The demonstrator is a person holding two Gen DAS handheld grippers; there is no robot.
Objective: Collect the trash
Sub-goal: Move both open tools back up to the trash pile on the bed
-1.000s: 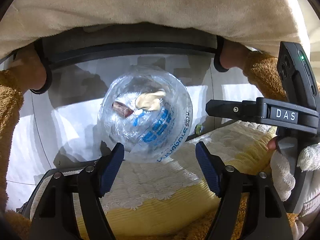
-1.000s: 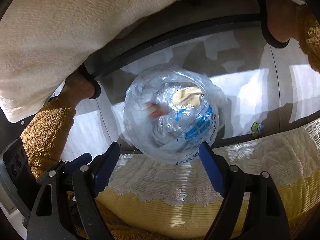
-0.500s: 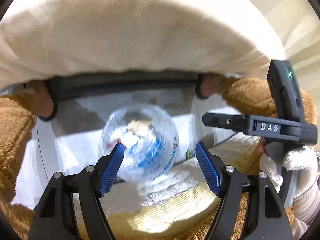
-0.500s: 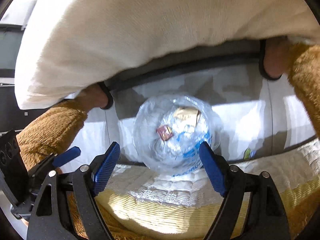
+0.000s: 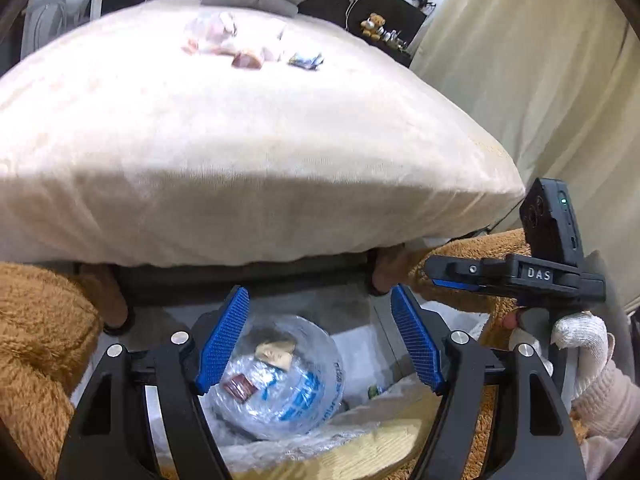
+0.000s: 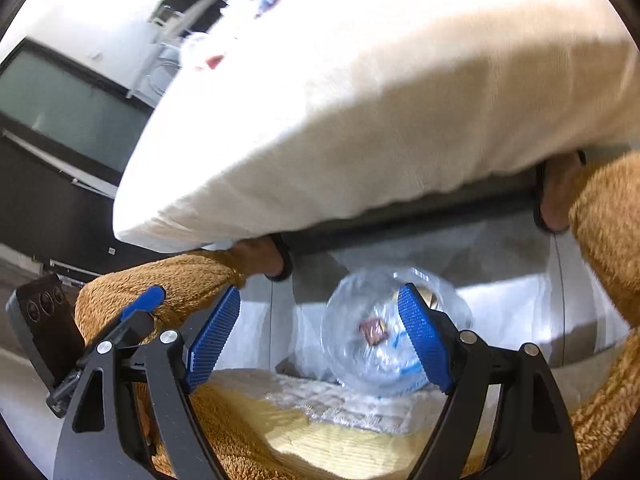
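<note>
So the trash bag [image 5: 280, 384] is sitting on the floor right in front of the person's knees, near side of the bed, mouth facing up and gaping round. No real long axis to speak of, it's basically slumping into a squat bowl shape. A couple of bits are already lying in it: a tan crumpled piece [image 5: 276, 352] and a small reddish-brown wrapper [image 5: 239, 387], so I'd say the job is getting somewhere but isn't close to done.

What's left, as far as I can see: a little cluster of wrappers is waiting on the far part of the cream bed [image 5: 240, 168]. There's a pale pinkish crumpled pile [image 5: 212, 36], a pink-brown piece [image 5: 248, 59] and a blue-and-yellow wrapper [image 5: 306, 60] just to its right. The blue one is lying roughly left-right, long side across the view. There's also a small green scrap [image 5: 375, 391] sitting on the floor right of the bag.

Left tool [image 5: 320, 344] is standing spread with nothing between its pads. Right tool [image 6: 320, 340] is looking the same, spread and empty, bag just showing behind its right pad.
</note>
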